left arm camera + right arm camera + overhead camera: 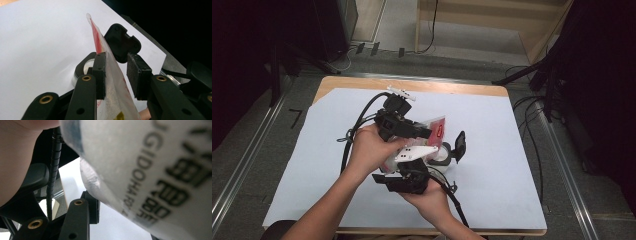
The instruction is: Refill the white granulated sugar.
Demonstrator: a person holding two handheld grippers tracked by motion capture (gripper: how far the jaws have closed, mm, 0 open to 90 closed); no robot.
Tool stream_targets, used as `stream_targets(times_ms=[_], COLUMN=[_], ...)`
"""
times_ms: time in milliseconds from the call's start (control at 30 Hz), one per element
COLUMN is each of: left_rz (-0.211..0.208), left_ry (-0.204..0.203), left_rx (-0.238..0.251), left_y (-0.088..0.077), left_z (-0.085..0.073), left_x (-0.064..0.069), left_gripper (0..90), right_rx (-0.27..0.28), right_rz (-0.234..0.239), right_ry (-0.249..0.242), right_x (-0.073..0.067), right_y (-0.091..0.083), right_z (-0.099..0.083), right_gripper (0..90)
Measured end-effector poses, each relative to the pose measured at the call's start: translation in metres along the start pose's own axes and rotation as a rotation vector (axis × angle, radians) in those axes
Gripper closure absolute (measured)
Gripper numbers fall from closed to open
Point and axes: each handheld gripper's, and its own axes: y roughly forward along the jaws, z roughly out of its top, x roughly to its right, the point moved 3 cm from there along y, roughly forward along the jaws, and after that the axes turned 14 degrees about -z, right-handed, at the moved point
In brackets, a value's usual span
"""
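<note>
- White sheeting covers your table [492, 150], which stands on a grey floor with dark stands and loose cables around it; the bare sheet gives you an uncluttered place to work.
- Your left claw [116, 72] points at the pouch [113, 95], a clear plastic bag with red print and pale grains inside. One pad [100, 72] lies against the pouch's face; the other pad [137, 75] stands off with a gap, so that claw is partly open around the bag rather than pinching it.
- Your right claw [404, 181] sits lower, near your side of the table, and its own view is crowded by the pouch's printed skin right above one pad [93, 208]. Whether it is clamping the bag I cannot tell; the opposite pad is hidden behind the plastic.
- My reading is that the pouch is held up between both claws over the middle of the table so its top can be tipped toward the jar [83, 67], which stands just beyond with its mouth uncovered.
- That jar's black lid [121, 45] is flipped up on its hinge, likely to keep the opening free for pouring.
- Writing: in the right gripper view the pouch shows dark block letters, partly blurred, reading roughly "GIDOHA" followed by further characters I cannot make out, plus larger bold characters beside them, too blurred to read.
- From the high view the pouch [438, 131] carries a red label, too small to read.
</note>
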Motion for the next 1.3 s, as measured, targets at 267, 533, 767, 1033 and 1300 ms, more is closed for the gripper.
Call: stream_targets(times_ms=[267,533,767,1033,1300], left_rz=[-0.01,-0.015,-0.005,-0.003,-0.005], left_ry=[-0.007,-0.007,-0.004,-0.001,0.001], left_rx=[0.012,0.006,0.001,0.003,0.013], left_y=[-0.0008,-0.0008,-0.0003,-0.0006,0.0008], left_z=[-0.0005,-0.0011,-0.0009,-0.0006,0.0002], left_x=[-0.0022,-0.0029,-0.0023,-0.0021,-0.0007], left_gripper=[68.5,71.4,72.4,72.3,72.3], right_rx=[0.003,-0.002,-0.002,0.003,0.005], right_rz=[0.007,0.005,-0.01,-0.027,-0.047], right_ry=[0.006,-0.005,-0.025,-0.051,-0.055], right_x=[0.0023,0.001,0.0003,-0.0002,0.0015], right_y=[-0.0009,-0.0004,-0.0004,0.0,-0.0006], right_z=[0.0001,-0.0003,-0.0013,-0.0015,-0.0022], right_gripper=[63.9,63.6,63.3,64.7,70.7])
